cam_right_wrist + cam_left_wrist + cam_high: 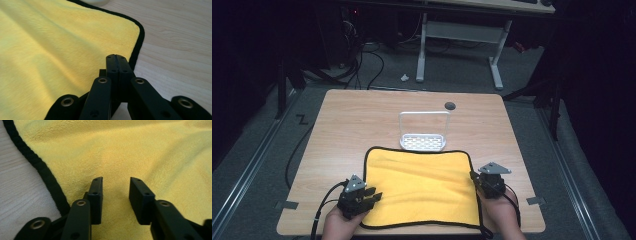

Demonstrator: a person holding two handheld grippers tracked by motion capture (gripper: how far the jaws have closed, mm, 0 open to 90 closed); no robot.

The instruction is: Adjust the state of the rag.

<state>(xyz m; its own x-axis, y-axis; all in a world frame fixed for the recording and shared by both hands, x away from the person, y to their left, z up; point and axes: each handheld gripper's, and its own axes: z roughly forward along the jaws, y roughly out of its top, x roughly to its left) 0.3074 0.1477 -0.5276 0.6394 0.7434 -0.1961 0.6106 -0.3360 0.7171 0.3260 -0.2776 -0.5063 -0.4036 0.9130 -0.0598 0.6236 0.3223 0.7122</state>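
A yellow cloth with black edging lies spread flat on the near half of the wooden table. My left gripper is at the cloth's left edge. In the left gripper view its jaws stand open low over the yellow cloth, with only cloth surface between them and the black border to their left. My right gripper is at the cloth's right edge. In the right gripper view its jaws are pressed together just above the black border of the cloth; nothing shows between them.
A small white wire rack with a perforated base stands just beyond the cloth's far edge. A dark round spot marks the table behind it. White desk legs and cables lie on the floor past the table.
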